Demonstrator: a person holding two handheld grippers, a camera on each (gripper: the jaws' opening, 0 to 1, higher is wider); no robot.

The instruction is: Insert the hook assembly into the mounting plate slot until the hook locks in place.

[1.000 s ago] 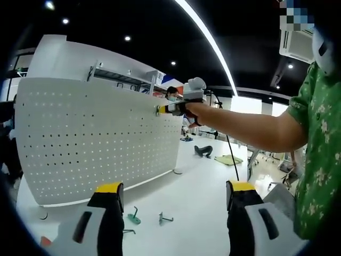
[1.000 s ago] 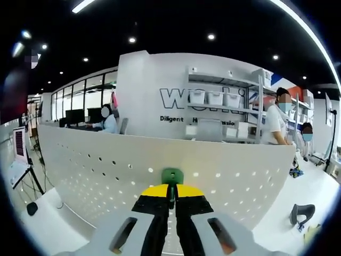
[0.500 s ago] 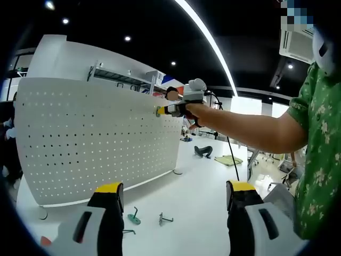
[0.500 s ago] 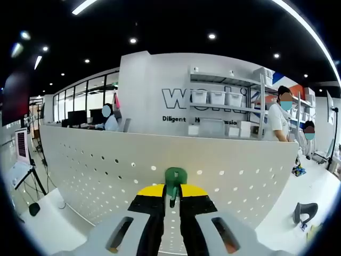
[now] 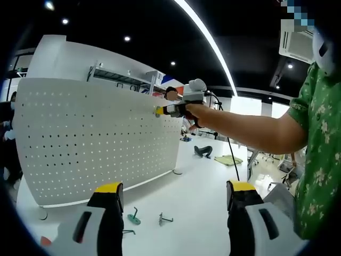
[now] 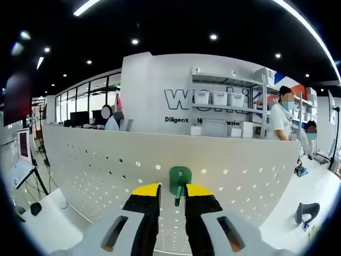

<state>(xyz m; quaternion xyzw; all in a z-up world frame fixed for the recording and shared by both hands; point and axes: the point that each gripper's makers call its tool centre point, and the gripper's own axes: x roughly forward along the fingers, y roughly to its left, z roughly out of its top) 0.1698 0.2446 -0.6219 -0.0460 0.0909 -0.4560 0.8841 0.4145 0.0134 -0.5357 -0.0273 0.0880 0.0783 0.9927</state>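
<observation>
Your left gripper (image 5: 173, 200) holds its yellow-tipped jaws wide apart over the smooth white table (image 5: 197, 186), where small metal hooks (image 5: 165, 217) lie. Your right gripper (image 6: 172, 190), jaws slightly parted, flanks the flat green hook assembly (image 6: 179, 180) seated against the white perforated mounting plate (image 6: 240, 170).

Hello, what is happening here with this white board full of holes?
A person is fitting a green hook into the white pegboard. The right gripper is at the hook, high on the board. The left gripper is open above the table, where spare hooks lie.
</observation>
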